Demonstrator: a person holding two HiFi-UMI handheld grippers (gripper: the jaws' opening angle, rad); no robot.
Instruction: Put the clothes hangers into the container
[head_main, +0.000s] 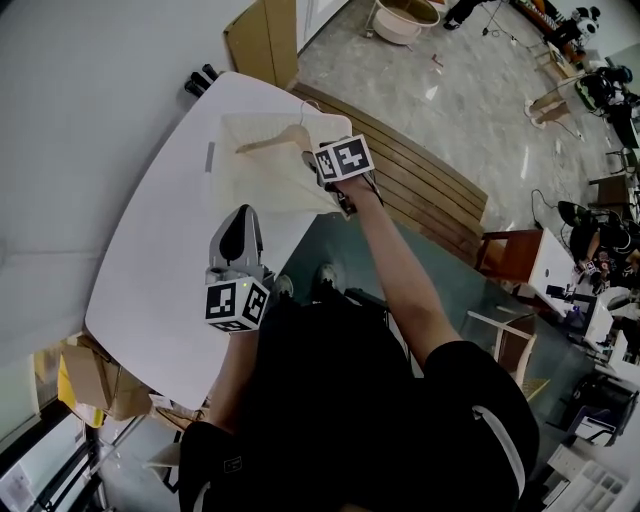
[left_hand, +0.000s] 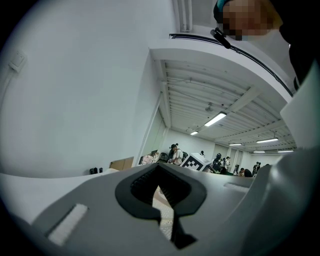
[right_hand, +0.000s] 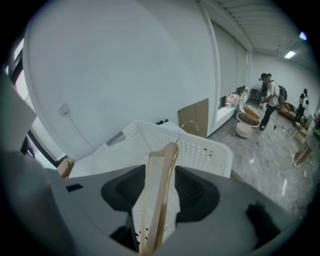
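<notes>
A cream perforated basket (head_main: 232, 160) stands at the far end of the white table (head_main: 150, 290). A wooden hanger (head_main: 275, 140) hangs over it, hook pointing away. My right gripper (head_main: 322, 166) is shut on one arm of the hanger at the basket's right rim. In the right gripper view the hanger (right_hand: 168, 155) runs up between the pads of that gripper (right_hand: 159, 200), with the basket (right_hand: 200, 150) just beyond. My left gripper (head_main: 238, 226) rests low over the table nearer me, shut and holding nothing. In its own view the left gripper (left_hand: 161, 201) shows only a thin slit.
Two small dark objects (head_main: 200, 80) sit at the table's far corner. A slatted wooden bench (head_main: 430, 190) runs along the table's right side, with a chair (head_main: 505, 255) past it. Cardboard boxes (head_main: 95, 385) lie under the near left corner. A cardboard sheet (head_main: 262, 40) leans behind.
</notes>
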